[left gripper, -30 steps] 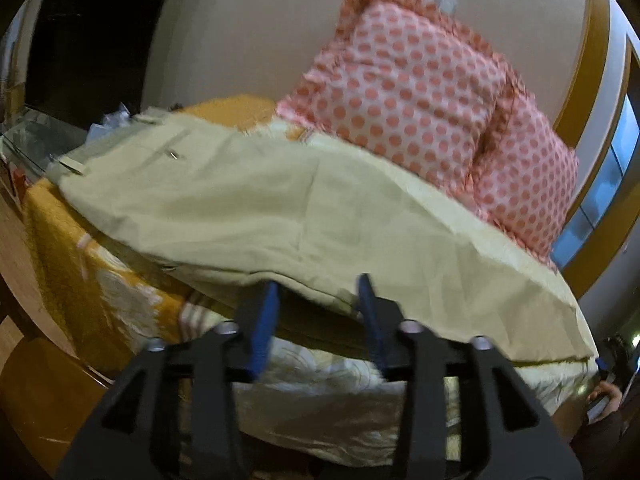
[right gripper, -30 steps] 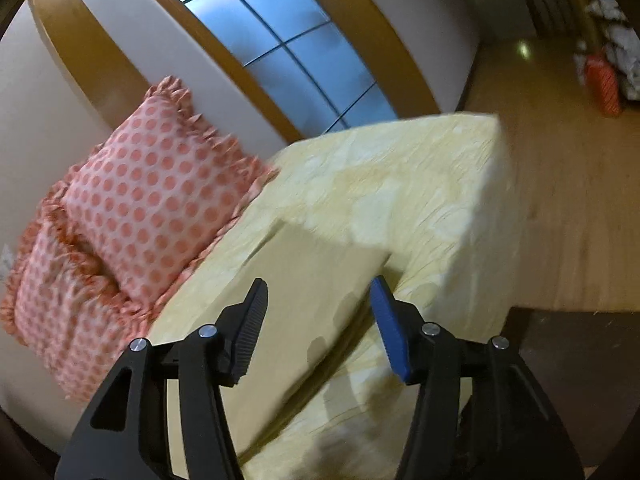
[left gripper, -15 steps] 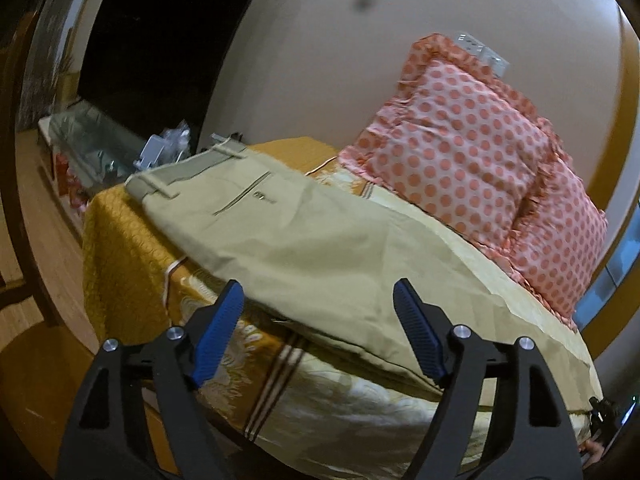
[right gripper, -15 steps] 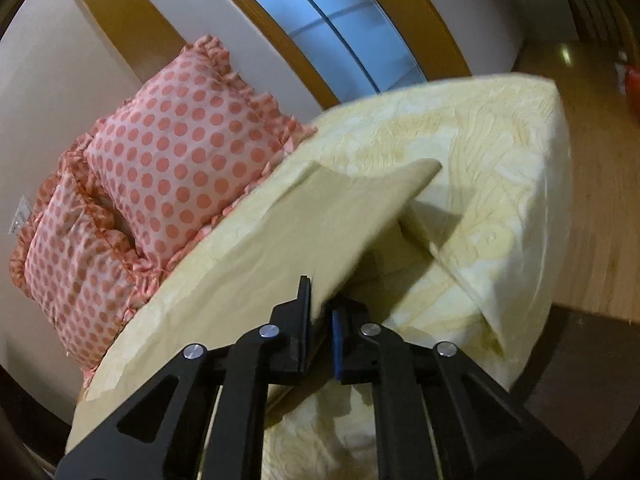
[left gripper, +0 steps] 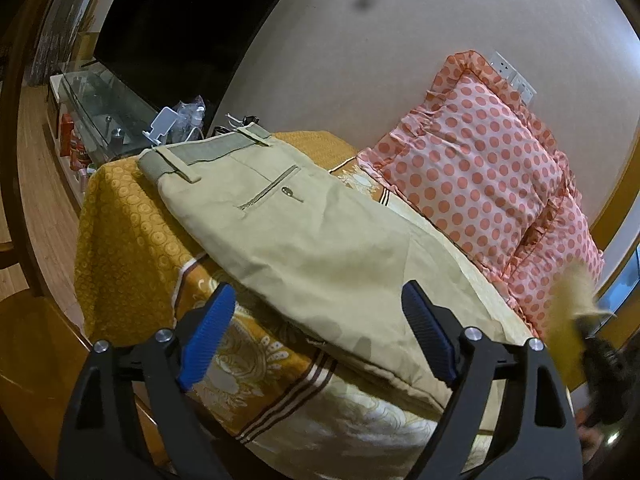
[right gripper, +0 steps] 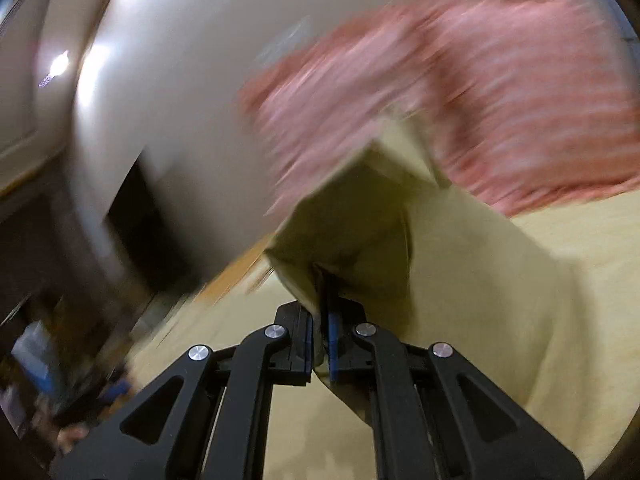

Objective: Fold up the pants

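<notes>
Khaki pants [left gripper: 312,240] lie flat along the bed, waistband at the far left, back pocket up. My left gripper [left gripper: 320,336] is open and empty, hovering over the near edge of the pants at mid-leg. My right gripper [right gripper: 320,320] is shut on the leg end of the pants [right gripper: 360,216] and holds it lifted above the bed; that view is motion-blurred. The lifted leg end and right gripper [left gripper: 588,332] show blurred at the right edge of the left wrist view.
The bed carries a yellow patterned cover [left gripper: 120,240]. Pink dotted pillows [left gripper: 480,168] lean against the wall behind the pants. A glass TV stand [left gripper: 100,112] with small items stands beyond the bed's far left end. Wooden floor lies to the left.
My right gripper has lifted the pants' leg end and swung it fast toward the pillows and waistband. My left gripper has stayed open and drawn back slightly.
</notes>
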Demonstrator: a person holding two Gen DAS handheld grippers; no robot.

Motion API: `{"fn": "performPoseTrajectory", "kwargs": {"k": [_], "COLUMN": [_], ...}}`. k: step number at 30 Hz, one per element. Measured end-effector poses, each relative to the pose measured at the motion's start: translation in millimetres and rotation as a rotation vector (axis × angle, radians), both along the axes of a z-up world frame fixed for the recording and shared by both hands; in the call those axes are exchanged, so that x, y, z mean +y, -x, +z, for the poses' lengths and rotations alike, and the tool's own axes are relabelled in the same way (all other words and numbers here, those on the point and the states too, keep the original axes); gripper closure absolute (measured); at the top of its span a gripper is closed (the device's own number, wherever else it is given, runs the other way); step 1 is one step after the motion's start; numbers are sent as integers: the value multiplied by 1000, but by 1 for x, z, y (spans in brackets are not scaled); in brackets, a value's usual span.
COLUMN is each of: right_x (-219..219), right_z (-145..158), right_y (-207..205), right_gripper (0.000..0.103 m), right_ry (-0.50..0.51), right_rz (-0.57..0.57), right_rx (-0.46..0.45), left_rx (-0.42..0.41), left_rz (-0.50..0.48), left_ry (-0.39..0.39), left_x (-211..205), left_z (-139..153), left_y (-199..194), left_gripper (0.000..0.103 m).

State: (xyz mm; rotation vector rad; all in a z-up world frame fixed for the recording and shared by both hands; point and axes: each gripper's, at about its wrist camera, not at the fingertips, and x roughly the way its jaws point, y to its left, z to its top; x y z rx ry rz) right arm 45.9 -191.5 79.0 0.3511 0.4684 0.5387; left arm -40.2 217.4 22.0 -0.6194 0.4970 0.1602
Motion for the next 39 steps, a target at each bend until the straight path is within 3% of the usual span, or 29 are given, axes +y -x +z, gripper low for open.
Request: {"fn": "performPoseTrajectory", "kwargs": {"k": [3, 5, 6, 7, 9, 13, 24, 26, 28, 31, 34, 38, 39], "right_x": [72, 99, 101, 100, 91, 75, 71, 64, 51, 16, -26, -70, -79], "right_z": [-29, -49, -53, -54, -47, -34, -43, -40, -35, -26, -18, -10, -9], "right_y": [-6, 4, 9, 16, 34, 46, 47, 48, 47, 45, 46, 52, 53], "right_gripper": [94, 81, 53, 32, 20, 19, 19, 17, 14, 14, 13, 13, 13], "right_ry": [168, 221, 218, 205, 185, 152, 72, 63, 57, 12, -44, -98, -107], "right_rz": [148, 232, 249, 257, 233, 208, 232, 227, 193, 105, -4, -124, -153], "right_rx": [123, 180, 190, 180, 113, 70, 109, 99, 81, 60, 37, 7, 0], "left_rx": [15, 23, 24, 25, 38, 40, 82, 95, 123, 133, 71, -60, -107], "left_rz": [22, 36, 46, 56, 78, 104, 111, 122, 131, 123, 68, -114, -209], "left_ry": [5, 17, 27, 35, 47, 54, 108, 152, 169, 94, -10, -176, -219], "left_x": [3, 6, 9, 13, 20, 31, 55, 59, 62, 56, 35, -33, -65], "left_z": [-1, -3, -5, -6, -9, -11, -7, -9, -13, -2, 30, 87, 102], "left_y": [-6, -8, -9, -9, -12, -16, -53, -58, -66, -73, -79, -93, -97], "left_gripper": [17, 17, 16, 16, 16, 16, 18, 43, 84, 89, 92, 93, 93]}}
